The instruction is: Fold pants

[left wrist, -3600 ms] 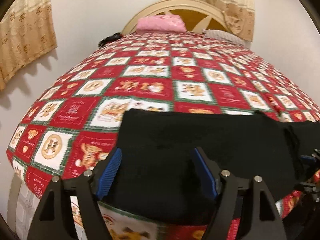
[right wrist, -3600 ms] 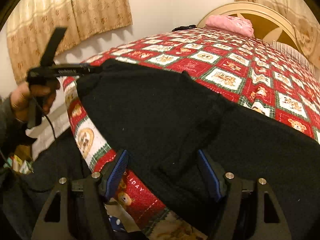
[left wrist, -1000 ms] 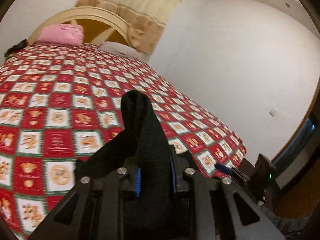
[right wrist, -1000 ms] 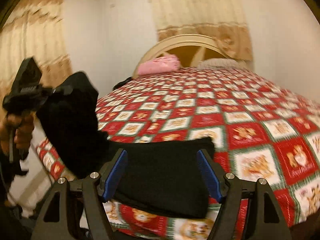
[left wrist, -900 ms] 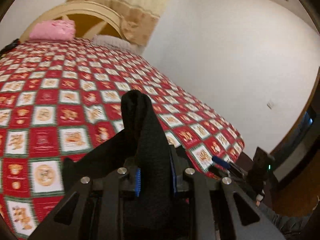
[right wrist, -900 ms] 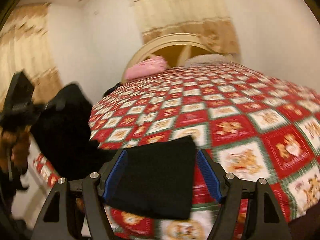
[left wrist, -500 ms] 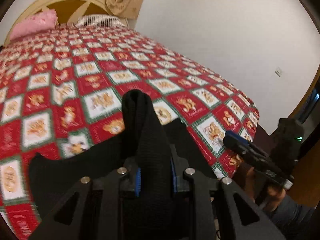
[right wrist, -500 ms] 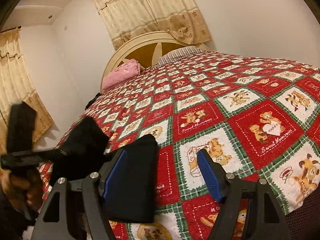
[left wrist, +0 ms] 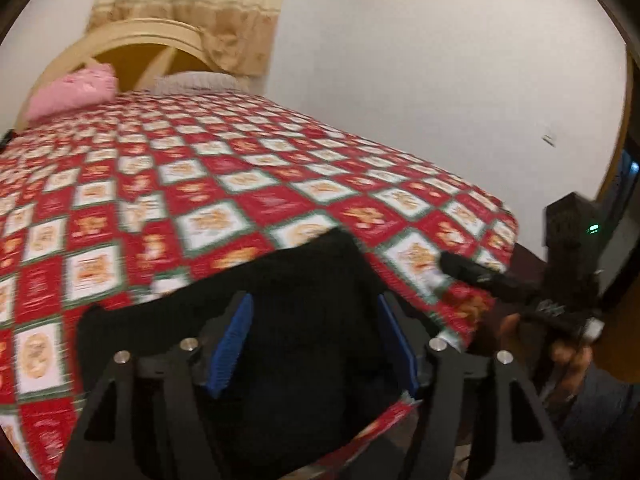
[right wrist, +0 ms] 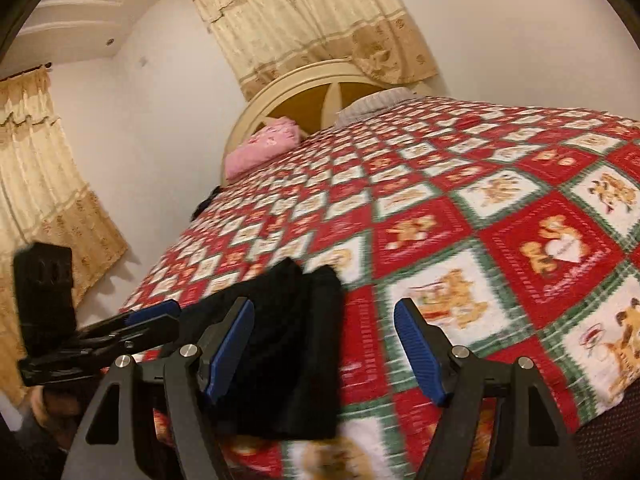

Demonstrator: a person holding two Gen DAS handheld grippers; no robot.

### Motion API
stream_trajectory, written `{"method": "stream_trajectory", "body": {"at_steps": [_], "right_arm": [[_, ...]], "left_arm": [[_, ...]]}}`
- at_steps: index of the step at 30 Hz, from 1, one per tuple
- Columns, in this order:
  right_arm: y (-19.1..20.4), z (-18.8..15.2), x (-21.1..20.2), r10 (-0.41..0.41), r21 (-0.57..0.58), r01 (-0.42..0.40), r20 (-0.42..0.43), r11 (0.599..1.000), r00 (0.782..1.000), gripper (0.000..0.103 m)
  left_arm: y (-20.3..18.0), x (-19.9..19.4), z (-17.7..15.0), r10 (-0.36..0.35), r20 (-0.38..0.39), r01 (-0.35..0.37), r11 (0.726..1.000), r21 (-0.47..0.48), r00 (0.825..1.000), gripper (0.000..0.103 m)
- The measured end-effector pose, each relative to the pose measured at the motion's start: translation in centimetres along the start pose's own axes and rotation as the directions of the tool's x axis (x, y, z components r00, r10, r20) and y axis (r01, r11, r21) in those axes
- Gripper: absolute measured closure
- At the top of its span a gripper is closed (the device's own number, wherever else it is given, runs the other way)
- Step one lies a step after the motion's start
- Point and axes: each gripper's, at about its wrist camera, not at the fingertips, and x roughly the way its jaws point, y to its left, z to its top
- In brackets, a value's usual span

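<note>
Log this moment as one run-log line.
left gripper: jaws opening, pants between, not pinched | right gripper: open, empty | pants: folded on bed

The black pants (left wrist: pixel 304 320) are soft and dark. They lie folded in a flat pile at the near edge of the bed (left wrist: pixel 248 184), on its red and white blanket.

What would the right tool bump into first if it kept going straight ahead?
Probably the red teddy-bear bedspread. The open right tool points down at it, with the folded black pants lying just off to its left side.
</note>
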Motion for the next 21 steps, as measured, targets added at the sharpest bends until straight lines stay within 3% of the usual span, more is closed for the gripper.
{"method": "stream_trajectory", "body": {"at_steps": [4,7,9,11,12,15,17,21], "right_arm": [[3.0,0.0,1.2,0.009,-0.039,-0.012,-0.077,0.999,0.997,0.029],[3.4,-0.3,3.3,-0.005,-0.011,0.004,-0.157,1.0,0.988,0.029],[3.1,-0.7,4.7,0.007,0.028,-0.001,-0.213,1.0,0.977,0.043],[3.0,-1.0,5.7,0.027,0.039,-0.018,-0.254,0.999,0.967,0.082],[3.1,-0.9,5.7,0.018,0.03,-0.01,-0.252,0.999,0.968,0.087],[3.2,-0.3,4.7,0.021,0.022,-0.017,-0.204,1.0,0.979,0.088],[3.0,-0.1,4.0,-0.017,-0.005,0.017,-0.19,1.0,0.982,0.088],[0.2,-1.7,5.0,-0.051,0.066,0.07,-0.252,0.995,0.966,0.087]], "left_arm": [[3.7,-1.2,-0.8,0.129,0.038,-0.126,0.99,-0.07,0.991,0.037],[5.7,-1.0,-1.6,0.178,0.025,-0.175,0.979,-0.108,0.984,0.037],[6.9,-0.6,-2.3,0.198,0.009,-0.195,0.971,-0.135,0.98,0.037],[7.6,-0.2,-3.2,0.207,-0.015,-0.207,0.966,-0.158,0.978,0.037],[7.8,-0.1,-3.5,0.203,-0.023,-0.204,0.964,-0.168,0.979,0.037],[8.5,0.4,-4.4,0.199,-0.044,-0.203,0.962,-0.183,0.979,0.037],[8.6,1.1,-4.8,0.206,-0.064,-0.214,0.962,-0.172,0.977,0.037],[8.9,1.8,-5.7,0.214,-0.079,-0.225,0.961,-0.158,0.974,0.036]]}}
